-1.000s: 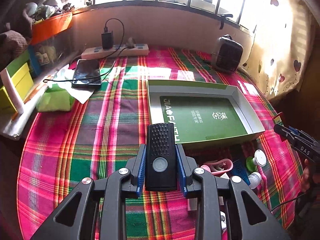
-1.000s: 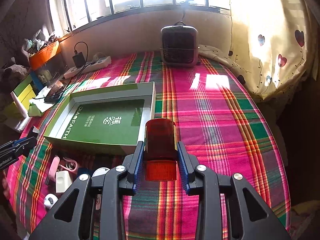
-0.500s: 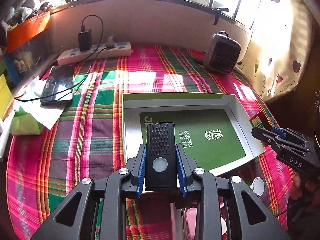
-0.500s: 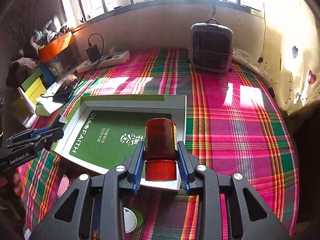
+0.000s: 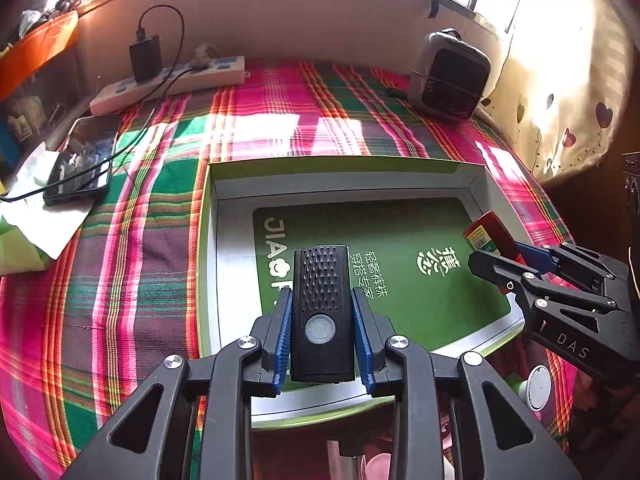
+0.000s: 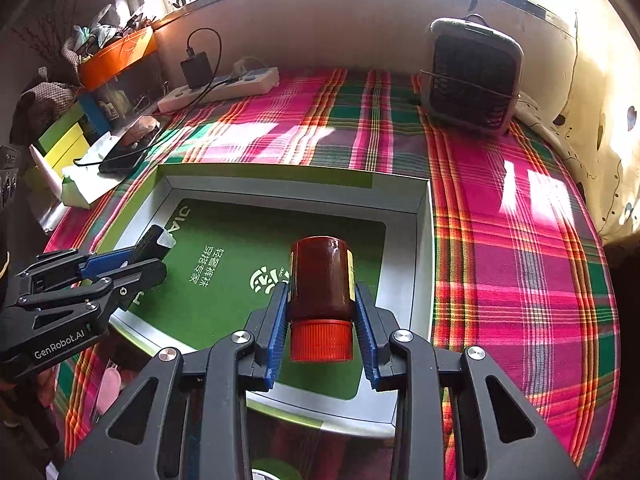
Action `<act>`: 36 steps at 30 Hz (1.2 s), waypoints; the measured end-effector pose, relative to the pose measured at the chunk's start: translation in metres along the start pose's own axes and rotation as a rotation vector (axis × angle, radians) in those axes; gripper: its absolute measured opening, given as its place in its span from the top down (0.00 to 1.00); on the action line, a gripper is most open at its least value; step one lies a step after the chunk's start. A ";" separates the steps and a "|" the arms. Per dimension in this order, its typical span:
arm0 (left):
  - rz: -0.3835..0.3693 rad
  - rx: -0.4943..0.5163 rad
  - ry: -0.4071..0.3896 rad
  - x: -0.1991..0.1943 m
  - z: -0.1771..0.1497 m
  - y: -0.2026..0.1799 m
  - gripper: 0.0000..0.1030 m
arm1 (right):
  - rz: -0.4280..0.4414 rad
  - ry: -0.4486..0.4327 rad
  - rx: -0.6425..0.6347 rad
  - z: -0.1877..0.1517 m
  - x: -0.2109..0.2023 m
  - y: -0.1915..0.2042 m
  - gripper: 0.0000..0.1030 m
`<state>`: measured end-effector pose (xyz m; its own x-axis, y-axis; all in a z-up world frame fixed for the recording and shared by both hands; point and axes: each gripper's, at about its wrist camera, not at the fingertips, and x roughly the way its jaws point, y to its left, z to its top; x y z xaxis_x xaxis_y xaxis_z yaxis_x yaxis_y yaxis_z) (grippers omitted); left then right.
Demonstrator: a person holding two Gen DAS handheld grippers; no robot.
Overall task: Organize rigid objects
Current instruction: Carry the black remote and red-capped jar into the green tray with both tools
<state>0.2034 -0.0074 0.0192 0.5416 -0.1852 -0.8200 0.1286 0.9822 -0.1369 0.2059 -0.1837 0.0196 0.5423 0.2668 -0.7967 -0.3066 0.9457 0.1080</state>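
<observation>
My left gripper (image 5: 322,308) is shut on a black oblong device (image 5: 322,312) with a round button, held over the near left part of a shallow green-floored box (image 5: 224,200). In the right wrist view the same gripper (image 6: 154,254) shows at the left with the device's end sticking out. My right gripper (image 6: 322,304) is shut on a dark red bottle (image 6: 322,276) with an orange-red cap (image 6: 321,340), above the box (image 6: 424,216) near its right wall. From the left wrist view the right gripper (image 5: 494,252) reaches in over the box's right side. The box floor holds nothing.
A small grey fan heater (image 6: 472,76) stands at the back right. A power strip (image 5: 168,88) with a charger lies at the back left, a phone (image 5: 80,164) on tissue beside it. Small loose items, one a white-capped bottle (image 5: 538,388), lie near the box's front edge.
Both grippers have moved forward and a little down with their loads, from in front of the box to over its floor. Their grips are unchanged.
</observation>
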 end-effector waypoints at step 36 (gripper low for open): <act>0.003 -0.015 -0.008 -0.009 -0.004 -0.003 0.65 | -0.009 -0.049 0.016 -0.004 -0.006 -0.001 0.53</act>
<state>0.1941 -0.0085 0.0248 0.5487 -0.1820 -0.8160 0.1145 0.9832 -0.1423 0.1997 -0.1870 0.0216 0.5826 0.2662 -0.7680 -0.2893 0.9509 0.1102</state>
